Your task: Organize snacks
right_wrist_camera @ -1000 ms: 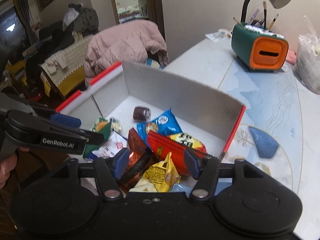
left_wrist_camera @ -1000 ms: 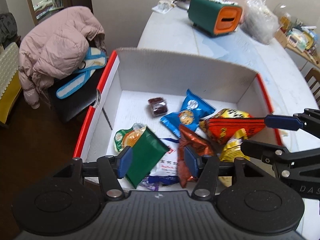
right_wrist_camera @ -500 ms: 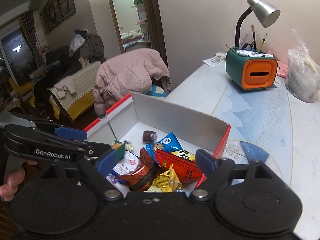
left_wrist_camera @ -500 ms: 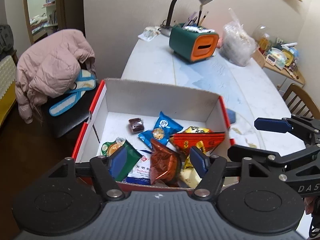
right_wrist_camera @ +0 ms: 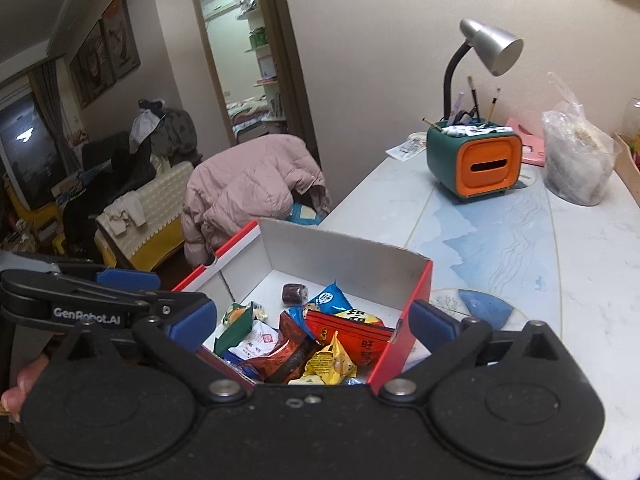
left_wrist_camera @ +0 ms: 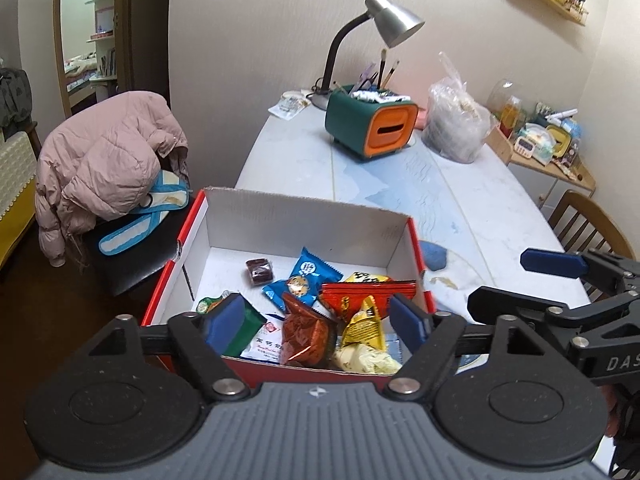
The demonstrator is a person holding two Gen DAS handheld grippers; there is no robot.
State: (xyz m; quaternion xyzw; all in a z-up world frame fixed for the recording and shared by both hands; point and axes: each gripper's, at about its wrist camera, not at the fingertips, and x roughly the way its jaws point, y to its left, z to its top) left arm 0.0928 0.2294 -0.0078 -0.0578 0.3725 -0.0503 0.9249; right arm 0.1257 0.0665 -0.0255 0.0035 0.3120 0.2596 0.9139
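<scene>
Change since earlier view: both my grippers have lifted and drawn back from the box, so the snacks now sit lower and smaller in each view.
Left gripper (left_wrist_camera: 316, 322): jaws opening, spread wide, nothing between the pads — it hangs above the near edge of the box.
Right gripper (right_wrist_camera: 312, 320): jaws opening too, at their widest and empty, above the near right corner of the box.
Box (left_wrist_camera: 304, 212): red outside, white inside, on the near end of the pale table (left_wrist_camera: 400, 176).
Snacks: all inside the box, heaped toward the near wall — green packet (left_wrist_camera: 240, 330) at left, brown-red packet (left_wrist_camera: 308, 330) and yellow packet (left_wrist_camera: 362, 326) in the middle, long red packet (left_wrist_camera: 368, 294) behind them, blue packet (left_wrist_camera: 302, 282) and a small dark sweet (left_wrist_camera: 259, 271) lying apart toward the back.
Step in hand, my judgement: retreat after a drop; I should clear the box walls before turning away.
Doing it well: I would keep the jaws wide and check no wrapper clings to a pad.
Far end: green-and-orange pen holder (left_wrist_camera: 370, 128) and lamp (left_wrist_camera: 384, 26), well clear.
</scene>
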